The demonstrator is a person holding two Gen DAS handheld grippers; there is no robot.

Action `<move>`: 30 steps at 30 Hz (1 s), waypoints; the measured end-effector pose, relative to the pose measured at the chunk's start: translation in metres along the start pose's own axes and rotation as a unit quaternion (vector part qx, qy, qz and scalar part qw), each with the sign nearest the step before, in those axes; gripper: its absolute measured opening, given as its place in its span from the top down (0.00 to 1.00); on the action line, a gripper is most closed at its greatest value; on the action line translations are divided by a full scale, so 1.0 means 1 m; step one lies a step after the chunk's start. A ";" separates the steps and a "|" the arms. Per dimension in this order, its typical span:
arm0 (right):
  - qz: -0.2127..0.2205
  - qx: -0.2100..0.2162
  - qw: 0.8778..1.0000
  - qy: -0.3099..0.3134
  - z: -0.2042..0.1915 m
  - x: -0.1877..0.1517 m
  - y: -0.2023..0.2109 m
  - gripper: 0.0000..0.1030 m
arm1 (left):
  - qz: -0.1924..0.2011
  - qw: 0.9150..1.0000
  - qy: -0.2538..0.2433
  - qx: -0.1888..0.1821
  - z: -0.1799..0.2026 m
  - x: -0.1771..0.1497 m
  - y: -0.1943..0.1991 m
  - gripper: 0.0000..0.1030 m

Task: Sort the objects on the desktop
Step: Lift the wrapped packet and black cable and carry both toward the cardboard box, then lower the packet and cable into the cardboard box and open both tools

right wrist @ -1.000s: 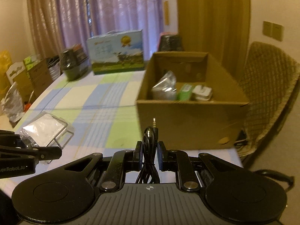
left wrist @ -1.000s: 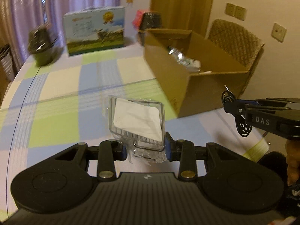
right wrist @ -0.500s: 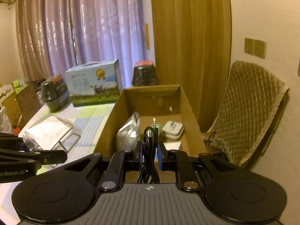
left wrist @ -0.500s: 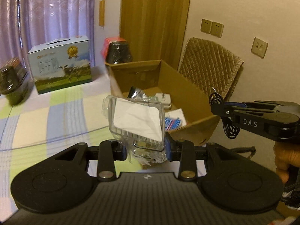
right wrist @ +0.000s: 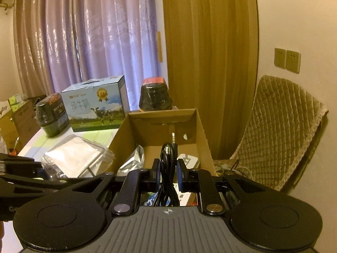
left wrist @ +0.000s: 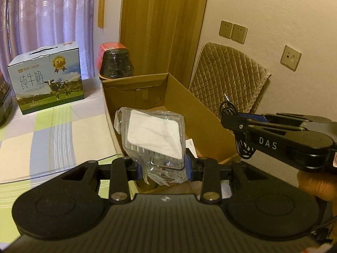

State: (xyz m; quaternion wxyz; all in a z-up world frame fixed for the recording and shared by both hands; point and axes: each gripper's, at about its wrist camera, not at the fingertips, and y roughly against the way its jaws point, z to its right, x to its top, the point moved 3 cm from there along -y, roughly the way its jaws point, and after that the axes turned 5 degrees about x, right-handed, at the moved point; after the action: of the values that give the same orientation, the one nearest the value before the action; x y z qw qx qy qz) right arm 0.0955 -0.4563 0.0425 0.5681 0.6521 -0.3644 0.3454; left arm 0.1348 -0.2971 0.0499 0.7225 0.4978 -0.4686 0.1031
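My left gripper (left wrist: 164, 166) is shut on a clear plastic packet with a white pad inside (left wrist: 153, 137), held over the near end of the open cardboard box (left wrist: 189, 109). The same packet (right wrist: 73, 158) shows at the left of the right wrist view, just left of the box wall. My right gripper (right wrist: 167, 175) is shut on a coiled black audio cable (right wrist: 168, 154) whose jack plug points up, above the box (right wrist: 202, 135). In the left wrist view the right gripper (left wrist: 229, 120) hangs over the box's right wall with the cable (left wrist: 242, 147) dangling. A silver foil bag (right wrist: 132, 162) and a white charger (right wrist: 189, 162) lie in the box.
A blue milk carton box (left wrist: 46, 78) and a dark wrapped pot with a red lid (left wrist: 115, 63) stand at the back of the checked tablecloth (left wrist: 42, 143). Another dark pot (right wrist: 51, 116) sits far left. A quilted chair (right wrist: 280, 132) stands right of the box by the wall.
Both grippers have travelled from above the table to over the box, carrying the packet and the cable. The box now lies directly below and ahead of both.
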 end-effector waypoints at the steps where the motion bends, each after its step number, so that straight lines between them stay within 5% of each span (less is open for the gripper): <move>1: 0.000 0.000 1.000 0.001 0.001 0.001 -0.002 0.88 | -0.001 1.000 0.000 0.000 0.000 0.001 -0.002 0.70; 24: -0.009 -0.007 1.000 -0.001 0.018 0.013 -0.037 0.88 | -0.003 1.000 -0.016 -0.006 -0.004 0.025 -0.048 0.70; 30: -0.009 -0.005 1.000 -0.007 0.022 0.017 -0.045 0.88 | 0.011 1.000 -0.015 -0.002 -0.007 0.031 -0.053 0.60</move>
State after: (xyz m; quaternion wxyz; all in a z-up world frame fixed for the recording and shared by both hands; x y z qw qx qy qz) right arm 0.1432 -0.4757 0.0325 0.5721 0.6550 -0.3639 0.3336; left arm 0.1880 -0.3270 0.0402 0.7154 0.4923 -0.4851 0.1023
